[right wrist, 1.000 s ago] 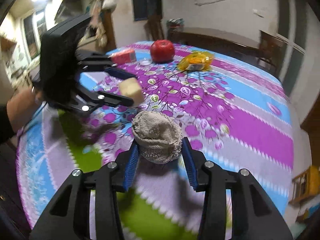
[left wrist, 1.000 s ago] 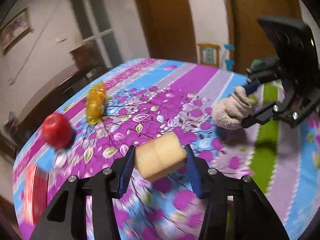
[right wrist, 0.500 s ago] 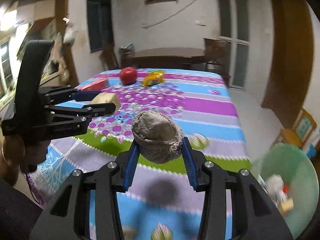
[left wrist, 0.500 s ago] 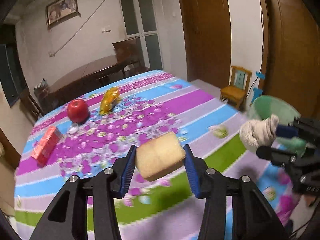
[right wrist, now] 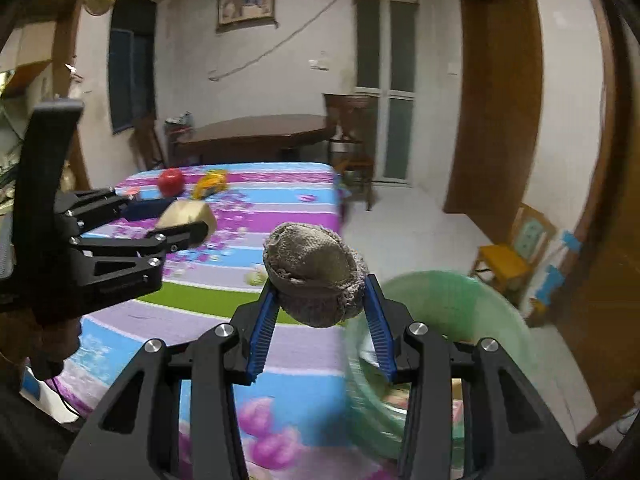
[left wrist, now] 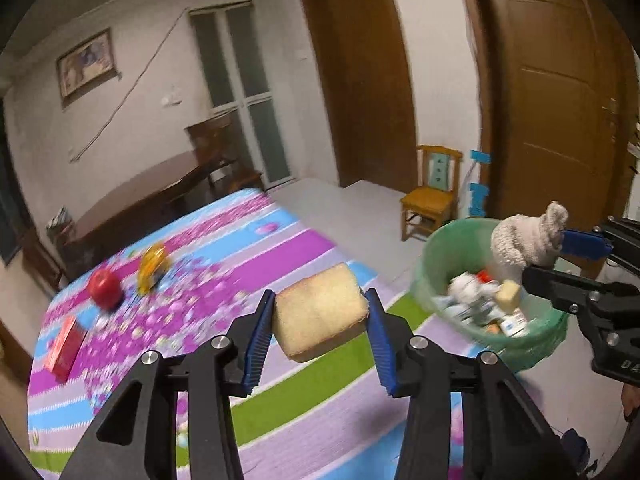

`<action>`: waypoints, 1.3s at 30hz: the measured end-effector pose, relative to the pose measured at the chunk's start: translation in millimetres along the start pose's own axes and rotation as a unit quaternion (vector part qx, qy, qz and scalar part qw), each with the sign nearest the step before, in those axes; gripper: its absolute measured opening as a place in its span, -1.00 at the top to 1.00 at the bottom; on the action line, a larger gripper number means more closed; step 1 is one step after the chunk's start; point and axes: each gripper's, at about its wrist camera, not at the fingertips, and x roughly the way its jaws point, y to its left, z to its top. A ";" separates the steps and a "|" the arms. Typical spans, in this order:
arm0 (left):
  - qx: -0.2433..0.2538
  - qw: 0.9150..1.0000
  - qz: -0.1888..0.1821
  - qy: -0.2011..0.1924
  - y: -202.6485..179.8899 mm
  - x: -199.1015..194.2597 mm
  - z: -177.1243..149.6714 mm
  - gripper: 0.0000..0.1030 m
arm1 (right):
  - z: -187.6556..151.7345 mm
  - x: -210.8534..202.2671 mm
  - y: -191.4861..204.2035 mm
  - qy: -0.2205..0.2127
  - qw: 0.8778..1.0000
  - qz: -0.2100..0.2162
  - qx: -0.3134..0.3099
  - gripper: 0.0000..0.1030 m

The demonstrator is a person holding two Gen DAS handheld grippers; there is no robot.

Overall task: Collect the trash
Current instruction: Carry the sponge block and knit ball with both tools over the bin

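Left wrist view: a yellow sponge block [left wrist: 320,312] is clamped between the blue pads of the left gripper [left wrist: 320,320], raised over the near edge of the striped tablecloth [left wrist: 280,392].
Right gripper [right wrist: 318,300]: closed on a grey balled sock [right wrist: 314,276], held above the near rim of the green bin [right wrist: 460,300].
Green bin: stood on the floor to the right of the table, partly filled with trash.
Far left of the table: a red apple [left wrist: 104,286], a yellow wrapper [left wrist: 151,266] and a red box [left wrist: 64,346] are left lying.
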 end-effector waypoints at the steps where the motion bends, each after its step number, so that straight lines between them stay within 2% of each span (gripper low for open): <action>1: 0.005 1.000 -0.004 -0.003 -6.9 1.4 4.3 0.11 | -0.5 -2.8 -10.0 0.002 1.000 -0.012 0.002 0.20; 11: 0.056 0.997 -0.048 -0.013 -94.1 30.5 52.1 0.11 | -8.0 -8.8 -86.1 0.027 0.996 -0.080 0.038 0.20; 18: 0.074 0.995 -0.068 0.003 -132.0 61.7 64.6 0.11 | -16.8 -3.2 -106.1 0.048 0.993 -0.101 0.041 0.20; 26: 0.083 0.993 -0.076 0.021 -142.7 88.8 59.5 0.11 | -25.8 7.1 -117.3 0.065 0.991 -0.105 0.043 0.20; 39: 0.089 0.992 -0.084 0.027 -150.3 110.4 66.5 0.11 | -17.1 14.6 -122.1 0.075 0.991 -0.105 0.036 0.20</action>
